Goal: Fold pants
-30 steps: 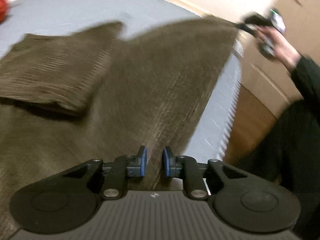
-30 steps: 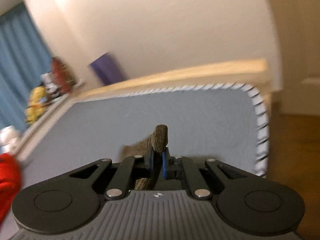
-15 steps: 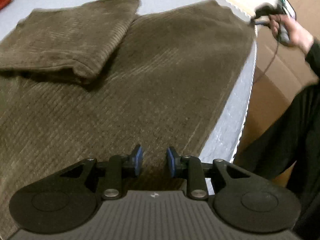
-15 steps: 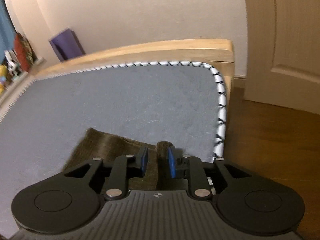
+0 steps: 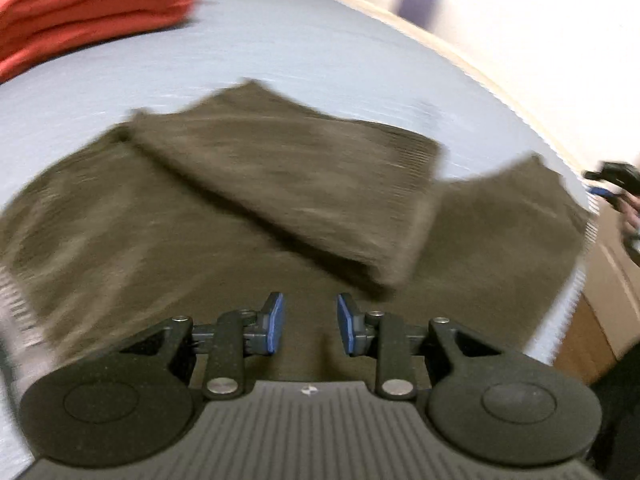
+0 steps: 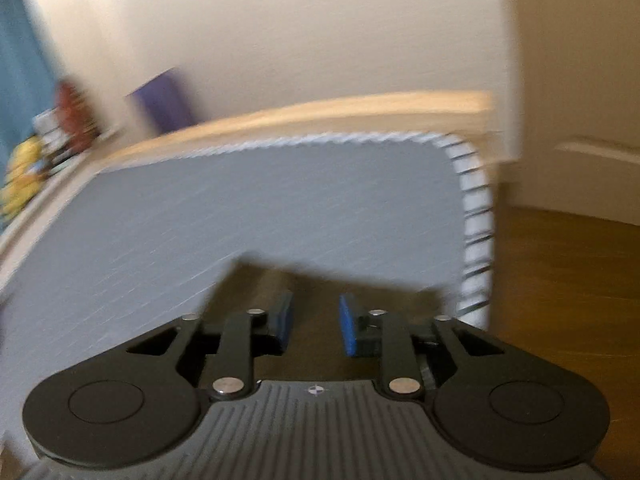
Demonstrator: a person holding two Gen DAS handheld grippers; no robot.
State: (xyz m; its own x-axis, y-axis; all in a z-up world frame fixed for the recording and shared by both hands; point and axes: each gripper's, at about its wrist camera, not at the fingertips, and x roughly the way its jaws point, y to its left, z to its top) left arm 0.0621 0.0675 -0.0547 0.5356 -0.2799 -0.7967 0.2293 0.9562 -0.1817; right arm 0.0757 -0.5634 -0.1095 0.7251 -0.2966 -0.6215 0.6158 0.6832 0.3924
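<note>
Brown corduroy pants (image 5: 168,216) lie spread on the grey mattress (image 5: 320,64). One leg (image 5: 304,184) is folded back across them. My left gripper (image 5: 310,328) is open and empty, just above the near part of the pants. My right gripper (image 6: 314,326) is open and empty above the far leg end (image 6: 320,280), near the mattress corner. It also shows in the left wrist view (image 5: 616,178) at the far right, beside that leg end (image 5: 512,200).
A folded red cloth (image 5: 88,8) lies at the far left of the mattress. The stitched mattress edge (image 6: 474,216) drops to a wooden floor (image 6: 560,280). A wooden bed frame (image 6: 320,112), a purple object (image 6: 164,100) and toys (image 6: 24,172) stand behind.
My right gripper has opened and let go of the leg end, which now lies flat. My left gripper has opened wider and swung left, bringing the red cloth into view.
</note>
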